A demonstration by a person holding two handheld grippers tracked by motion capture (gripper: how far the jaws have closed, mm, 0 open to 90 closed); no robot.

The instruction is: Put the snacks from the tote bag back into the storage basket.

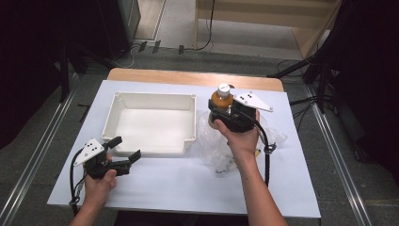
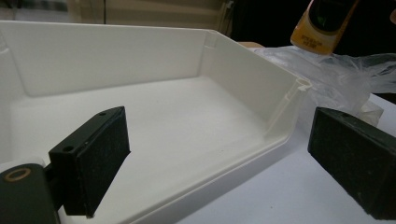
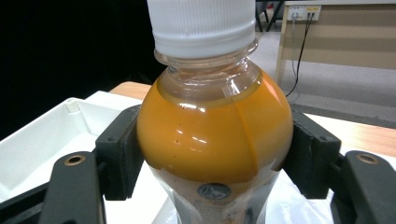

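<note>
Fingers (image 3: 119, 154) hide bottle (image 3: 212, 135) sides; base apparently cut off.

Upright orange-filled bottle (image 3: 215, 135), white cap.

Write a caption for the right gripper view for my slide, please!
Right gripper clamps an orange drink bottle with a white cap, beside a white tray.
</note>
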